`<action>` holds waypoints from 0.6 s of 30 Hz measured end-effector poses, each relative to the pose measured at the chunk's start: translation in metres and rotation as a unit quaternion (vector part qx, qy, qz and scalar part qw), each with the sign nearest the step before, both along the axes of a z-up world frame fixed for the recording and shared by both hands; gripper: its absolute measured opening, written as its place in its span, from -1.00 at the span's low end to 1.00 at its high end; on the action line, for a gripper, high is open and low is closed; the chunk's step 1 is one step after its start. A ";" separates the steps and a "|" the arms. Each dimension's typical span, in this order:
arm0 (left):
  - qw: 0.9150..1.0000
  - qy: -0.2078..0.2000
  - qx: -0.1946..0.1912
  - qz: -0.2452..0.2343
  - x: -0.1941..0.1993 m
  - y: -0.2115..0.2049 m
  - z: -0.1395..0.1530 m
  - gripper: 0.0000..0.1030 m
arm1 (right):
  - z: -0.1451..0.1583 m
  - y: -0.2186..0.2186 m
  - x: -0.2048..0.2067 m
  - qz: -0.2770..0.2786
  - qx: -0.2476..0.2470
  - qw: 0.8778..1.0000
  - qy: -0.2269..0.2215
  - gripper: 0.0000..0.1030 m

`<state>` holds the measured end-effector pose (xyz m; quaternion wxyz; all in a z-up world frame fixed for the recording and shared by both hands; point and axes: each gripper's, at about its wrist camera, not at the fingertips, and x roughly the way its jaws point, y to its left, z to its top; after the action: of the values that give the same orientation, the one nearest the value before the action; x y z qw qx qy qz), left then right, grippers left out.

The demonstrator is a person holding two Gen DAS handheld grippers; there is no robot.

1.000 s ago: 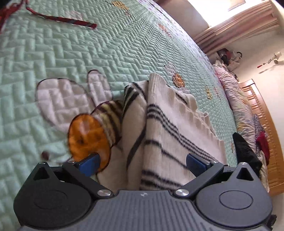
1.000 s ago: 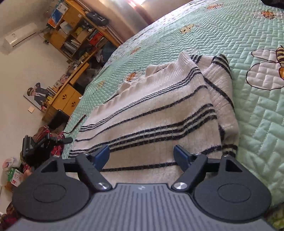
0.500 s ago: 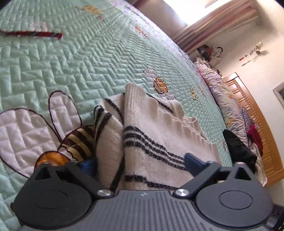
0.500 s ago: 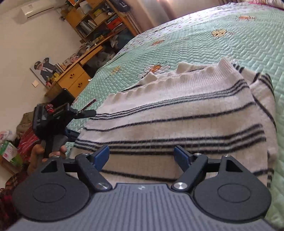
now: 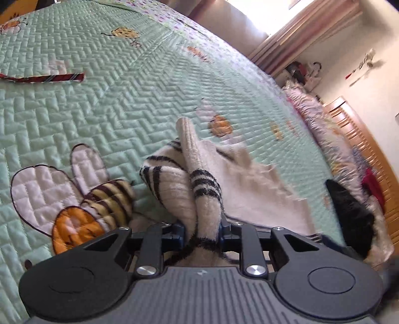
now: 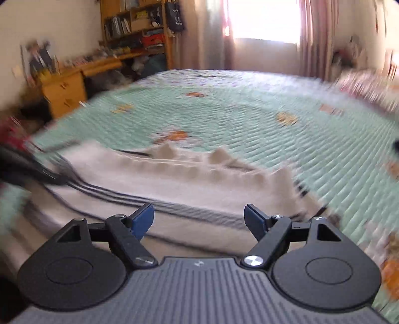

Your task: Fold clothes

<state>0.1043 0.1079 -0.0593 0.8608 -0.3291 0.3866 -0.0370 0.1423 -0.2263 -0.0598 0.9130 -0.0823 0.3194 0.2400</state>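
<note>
A cream sweater [image 5: 174, 189] with black stripes lies folded on a mint green quilt [image 5: 124, 99]. My left gripper [image 5: 202, 228] has a bunched fold of its edge between the pads; the jaws are closing and pinch the knit, which stands a little off the bed. In the right wrist view the sweater [image 6: 174, 179] spreads flat ahead, blurred by motion. My right gripper [image 6: 198, 219] hovers open just above its near part, with nothing between the fingers. A dark blurred shape [image 6: 25, 169] sits at the sweater's left end.
A red striped strip [image 5: 49, 77] lies on the quilt at far left. A black garment [image 5: 349, 206] and pillows [image 5: 316, 112] lie by the wooden headboard [image 5: 361, 139]. A wooden desk [image 6: 67, 87], bookshelf [image 6: 139, 22] and curtained window [image 6: 264, 20] stand beyond the bed.
My left jaws went from wide apart to pinching a fold of the sweater and lifted it slightly. The right gripper rolled level and swung across the sweater, staying open.
</note>
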 end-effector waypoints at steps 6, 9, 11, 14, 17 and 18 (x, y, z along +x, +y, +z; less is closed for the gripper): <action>0.998 -0.001 -0.066 -0.008 0.000 -0.013 0.024 -0.53 | -0.032 0.000 0.024 -0.002 -0.019 1.000 0.004 0.72; 0.996 0.006 -0.087 -0.001 0.002 -0.021 0.031 -0.53 | -0.024 -0.008 0.021 0.000 0.003 1.000 0.003 0.70; 0.996 0.009 -0.088 0.011 0.000 -0.027 0.035 -0.53 | -0.012 -0.010 0.005 0.003 0.021 1.000 -0.018 0.69; 0.997 0.012 -0.056 0.049 -0.003 -0.035 0.039 -0.53 | -0.007 -0.001 -0.011 0.044 0.016 0.999 -0.017 0.70; 0.995 0.024 -0.011 0.099 -0.005 -0.039 0.038 -0.53 | -0.022 0.008 -0.016 0.055 -0.001 0.998 -0.009 0.71; 0.994 0.029 -0.006 0.107 -0.007 -0.040 0.037 -0.53 | -0.021 0.005 -0.018 0.051 0.009 0.999 -0.011 0.72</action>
<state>0.0968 0.0677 -0.0220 0.8459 -0.3751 0.3739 0.0628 0.1243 -0.2217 -0.0808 0.9040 -0.0930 0.3023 0.2876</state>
